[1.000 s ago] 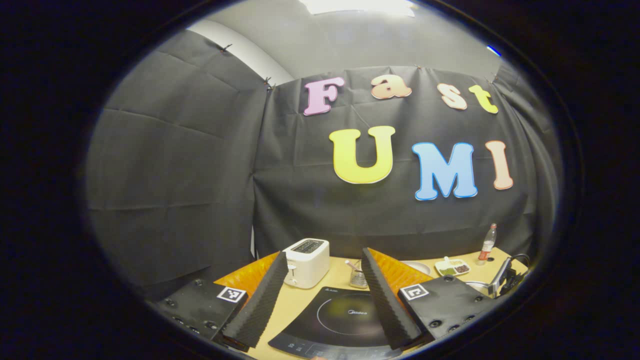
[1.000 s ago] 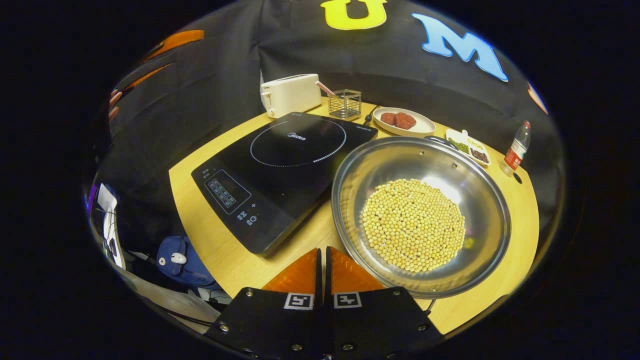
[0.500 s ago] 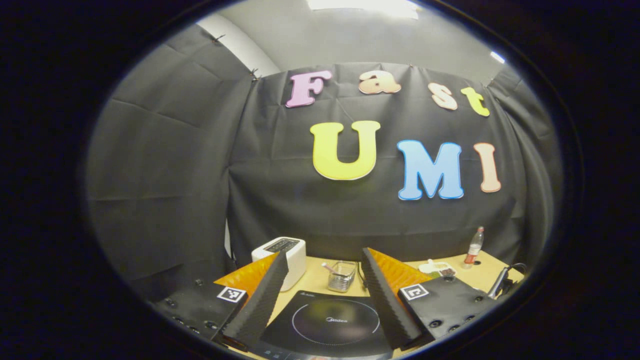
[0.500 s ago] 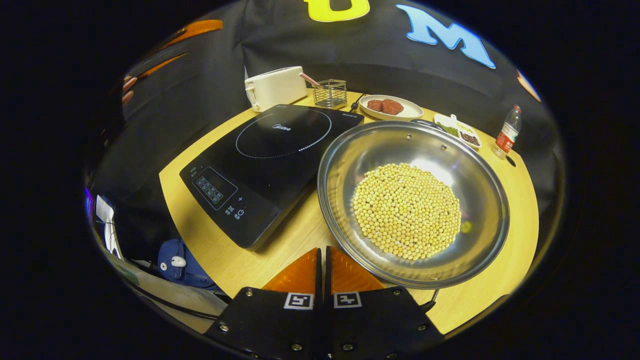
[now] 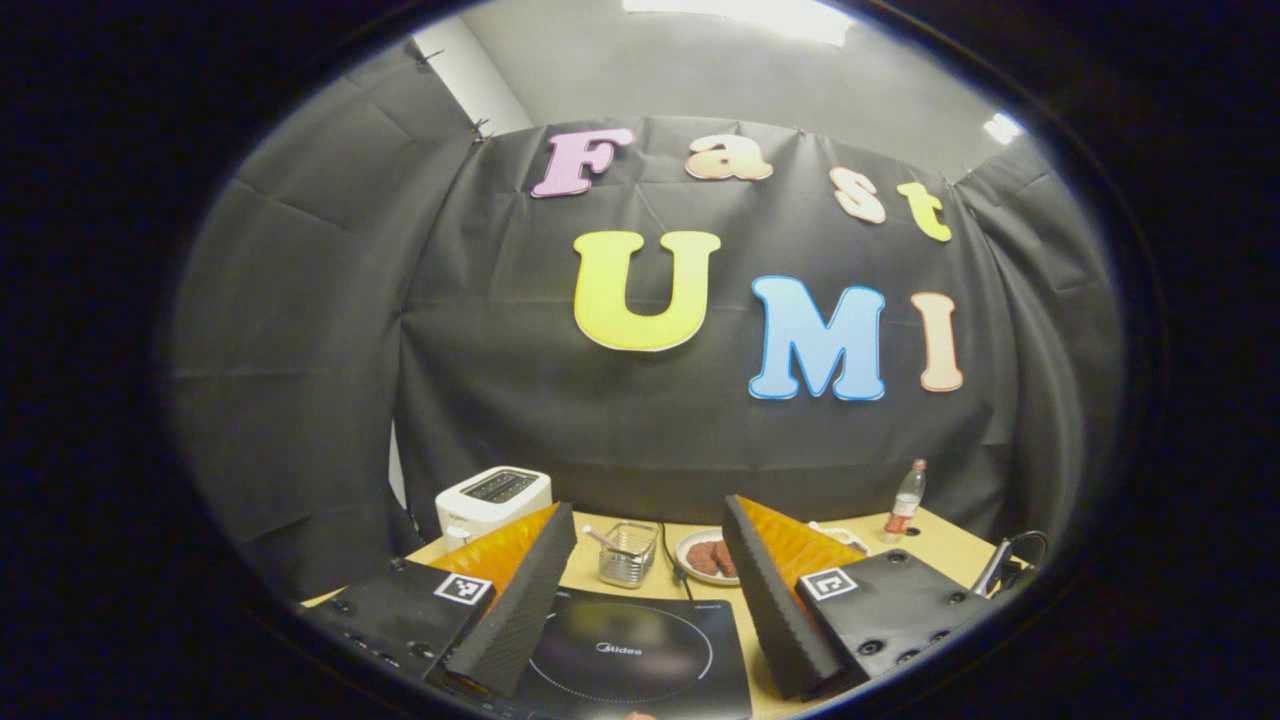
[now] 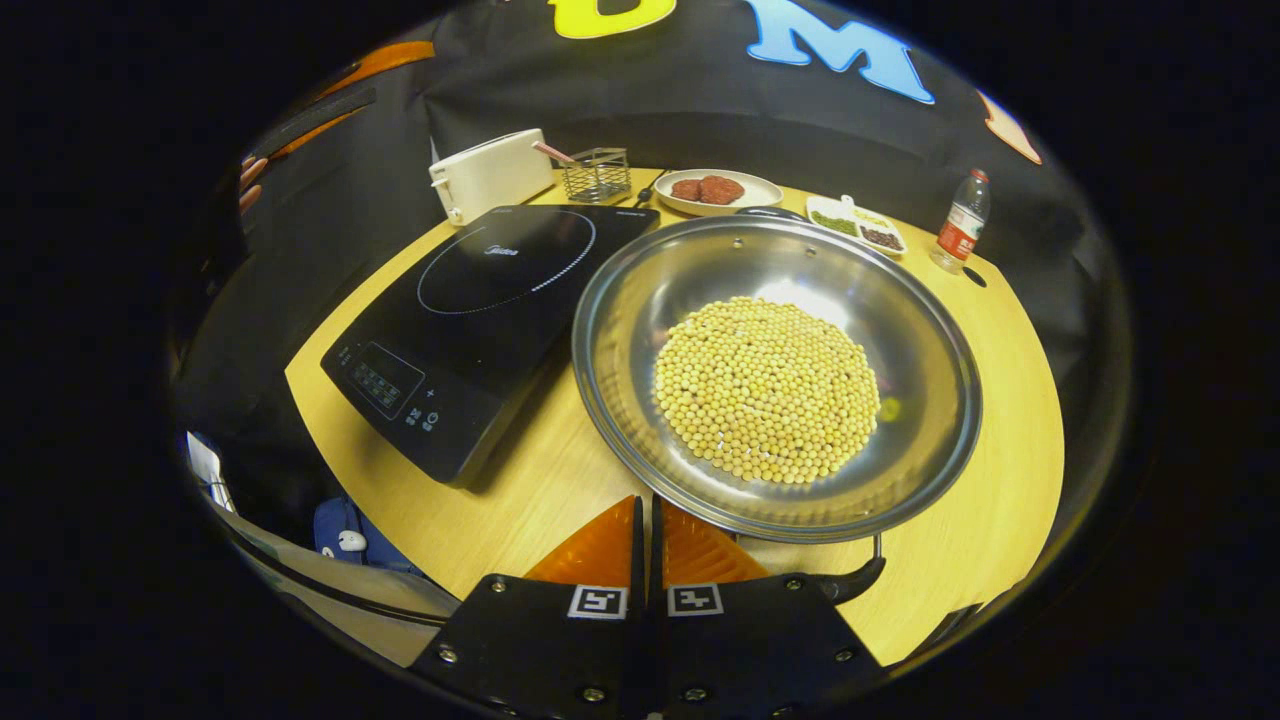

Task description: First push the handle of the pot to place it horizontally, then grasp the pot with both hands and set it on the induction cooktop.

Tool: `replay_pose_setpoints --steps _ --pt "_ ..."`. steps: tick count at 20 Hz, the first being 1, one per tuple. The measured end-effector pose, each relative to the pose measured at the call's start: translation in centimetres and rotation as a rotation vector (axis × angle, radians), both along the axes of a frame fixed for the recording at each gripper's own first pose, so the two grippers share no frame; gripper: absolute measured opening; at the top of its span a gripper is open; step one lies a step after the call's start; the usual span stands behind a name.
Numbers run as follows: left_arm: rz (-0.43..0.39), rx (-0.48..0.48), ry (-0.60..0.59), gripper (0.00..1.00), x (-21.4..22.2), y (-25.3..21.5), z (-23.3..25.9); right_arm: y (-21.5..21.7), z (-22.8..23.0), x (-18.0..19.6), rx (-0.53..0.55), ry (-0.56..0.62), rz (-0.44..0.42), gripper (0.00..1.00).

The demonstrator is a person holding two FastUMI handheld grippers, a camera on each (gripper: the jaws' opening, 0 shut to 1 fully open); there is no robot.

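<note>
The steel pot (image 6: 930, 400), wide and shallow, holds a heap of yellow beans and sits on the wooden table to the right of the black induction cooktop (image 6: 490, 300). Its dark near handle (image 6: 852, 581) pokes out at the near rim, just right of my right gripper (image 6: 646, 505), which is shut with nothing between its fingers. A second handle (image 6: 768, 212) shows at the far rim. My left gripper (image 5: 648, 520) hangs open above the cooktop (image 5: 640, 655). In the right gripper view, the left gripper (image 6: 322, 100) is high at the left with a hand (image 6: 245, 182) behind it.
Along the back of the table stand a white toaster (image 6: 490, 175), a wire basket (image 6: 595, 175), a plate of reddish-brown pieces (image 6: 715, 190), a small divided dish (image 6: 855, 222) and a bottle (image 6: 957, 228). A blue bag (image 6: 345, 525) lies below the table's front edge.
The right gripper view has slid so pot and cooktop sit further left, and the near handle has come into sight beside the shut fingers. The left gripper view swung rightward, bringing the plate in.
</note>
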State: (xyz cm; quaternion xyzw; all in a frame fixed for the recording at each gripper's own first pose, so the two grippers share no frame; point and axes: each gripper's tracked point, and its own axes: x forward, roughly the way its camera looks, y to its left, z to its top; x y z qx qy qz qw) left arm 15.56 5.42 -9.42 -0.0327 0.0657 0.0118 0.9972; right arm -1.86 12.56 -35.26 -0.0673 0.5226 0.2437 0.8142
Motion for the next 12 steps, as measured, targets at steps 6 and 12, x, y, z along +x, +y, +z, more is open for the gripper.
replay_pose_setpoints --steps 6,12 --pt "0.008 -0.002 0.01 0.96 0.2 -1.8 -0.5 -3.3 -0.1 0.3 -0.026 0.018 -0.013 0.01" --pt "0.029 0.019 0.026 0.96 -0.1 -5.0 -0.5 -6.2 -0.4 0.7 -0.014 0.036 0.008 0.01"
